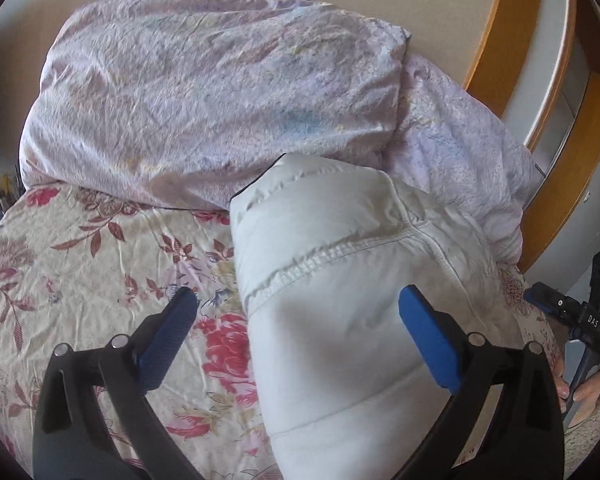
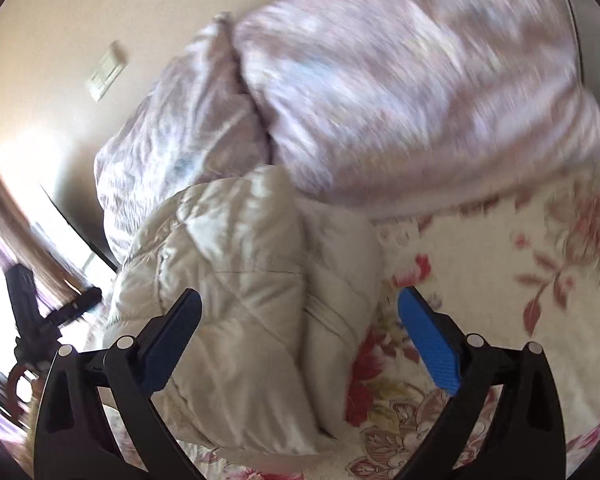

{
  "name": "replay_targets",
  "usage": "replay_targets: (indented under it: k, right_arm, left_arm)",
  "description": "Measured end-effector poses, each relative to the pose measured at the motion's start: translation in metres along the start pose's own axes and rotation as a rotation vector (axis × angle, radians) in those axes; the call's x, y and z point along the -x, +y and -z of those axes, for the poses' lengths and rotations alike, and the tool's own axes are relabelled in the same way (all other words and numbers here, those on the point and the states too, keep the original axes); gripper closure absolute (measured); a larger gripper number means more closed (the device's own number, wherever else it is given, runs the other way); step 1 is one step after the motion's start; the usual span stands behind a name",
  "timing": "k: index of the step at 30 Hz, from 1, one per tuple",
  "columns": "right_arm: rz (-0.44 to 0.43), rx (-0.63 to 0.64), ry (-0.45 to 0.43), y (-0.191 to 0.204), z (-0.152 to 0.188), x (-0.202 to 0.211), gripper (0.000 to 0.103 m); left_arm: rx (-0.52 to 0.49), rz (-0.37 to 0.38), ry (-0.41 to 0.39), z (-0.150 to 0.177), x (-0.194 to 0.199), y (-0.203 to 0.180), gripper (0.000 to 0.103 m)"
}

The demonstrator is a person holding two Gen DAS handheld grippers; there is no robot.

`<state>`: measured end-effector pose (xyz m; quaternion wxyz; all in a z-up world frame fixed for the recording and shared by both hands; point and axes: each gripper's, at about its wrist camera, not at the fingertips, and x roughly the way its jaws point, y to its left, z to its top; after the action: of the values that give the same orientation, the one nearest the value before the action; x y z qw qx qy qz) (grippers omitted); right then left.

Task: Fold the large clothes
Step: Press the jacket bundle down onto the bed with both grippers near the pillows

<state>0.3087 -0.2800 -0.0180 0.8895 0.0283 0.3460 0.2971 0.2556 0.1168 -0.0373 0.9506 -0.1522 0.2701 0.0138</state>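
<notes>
A cream quilted jacket [image 1: 340,208] lies folded into a thick bundle on the floral bed sheet [image 1: 100,260]. My left gripper [image 1: 298,294] hovers over its near end with the blue pads spread wide, and neither pad presses on the cloth. The right wrist view is blurred. It shows the same jacket [image 2: 240,240] from the other side, with my right gripper [image 2: 300,295] open above it. The right pad stands over the sheet [image 2: 500,280] and the left pad over the jacket's edge. Nothing is gripped.
A bulky lilac duvet [image 1: 200,100] is heaped behind the jacket, against the wall. A wooden bed frame [image 1: 500,40] curves along the right. The other gripper [image 1: 572,316] and a hand show at the right edge. There is a wall switch [image 2: 104,70].
</notes>
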Motion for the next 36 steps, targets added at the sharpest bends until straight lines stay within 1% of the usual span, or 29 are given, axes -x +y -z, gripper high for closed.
replay_targets:
  k: [1, 2, 3, 4, 5, 6, 7, 8, 10, 11, 12, 14, 16, 17, 21, 24, 36]
  right_arm:
    - [0.031, 0.079, -0.028, 0.019, 0.002, 0.000, 0.010]
    - [0.049, 0.125, -0.048, 0.035, 0.000, -0.006, 0.016]
    - [0.059, 0.182, -0.083, 0.049, 0.003, -0.006, 0.019]
    - [0.053, 0.206, -0.106, 0.061, 0.003, -0.010, 0.027]
    - [0.042, 0.218, -0.111, 0.066, 0.000, -0.016, 0.036]
    - [0.035, 0.218, -0.103, 0.071, -0.005, -0.036, 0.040]
    - [0.030, 0.211, -0.093, 0.079, -0.013, -0.054, 0.050]
    - [0.029, 0.205, -0.086, 0.080, -0.018, -0.063, 0.060]
    - [0.048, 0.194, -0.081, 0.079, -0.025, -0.079, 0.069]
    - [0.064, 0.191, -0.073, 0.079, -0.027, -0.083, 0.071]
    - [0.088, 0.186, -0.042, 0.073, -0.025, -0.092, 0.072]
    - [0.108, 0.187, 0.019, 0.073, -0.020, -0.118, 0.072]
    - [0.124, 0.211, 0.037, 0.070, -0.013, -0.129, 0.073]
    - [0.125, 0.216, 0.042, 0.068, -0.011, -0.132, 0.073]
    - [0.126, 0.237, 0.084, 0.065, -0.011, -0.142, 0.073]
    - [0.122, 0.249, 0.095, 0.063, -0.010, -0.149, 0.073]
    - [0.062, 0.193, 0.113, 0.051, -0.009, -0.162, 0.073]
  left_arm:
    - [-0.037, -0.013, 0.002, -0.001, -0.001, -0.010, 0.002]
    - [-0.068, -0.028, 0.000, -0.003, -0.004, -0.020, 0.002]
    - [-0.099, -0.044, -0.003, -0.005, -0.007, -0.030, 0.002]
    - [-0.121, -0.055, -0.005, -0.004, -0.009, -0.037, 0.002]
    - [-0.136, -0.061, -0.003, -0.005, -0.012, -0.042, 0.002]
    - [-0.141, -0.068, 0.004, -0.006, -0.016, -0.045, 0.002]
    - [-0.140, -0.074, 0.011, -0.006, -0.020, -0.048, 0.002]
    - [-0.142, -0.073, 0.016, -0.007, -0.023, -0.049, 0.002]
    - [-0.157, -0.101, 0.014, -0.008, -0.030, -0.051, 0.002]
    - [-0.165, -0.117, 0.014, -0.008, -0.033, -0.052, 0.002]
    - [-0.168, -0.120, 0.018, -0.007, -0.036, -0.053, 0.002]
    - [-0.154, -0.097, 0.037, -0.005, -0.044, -0.051, 0.002]
    - [-0.134, -0.065, 0.060, -0.001, -0.052, -0.050, 0.002]
    - [-0.128, -0.061, 0.063, 0.000, -0.055, -0.050, 0.002]
    - [-0.166, -0.102, 0.060, 0.006, -0.063, -0.057, 0.002]
    - [-0.191, -0.128, 0.057, 0.008, -0.067, -0.059, 0.002]
    - [-0.202, -0.157, 0.012, 0.016, -0.080, -0.058, 0.002]
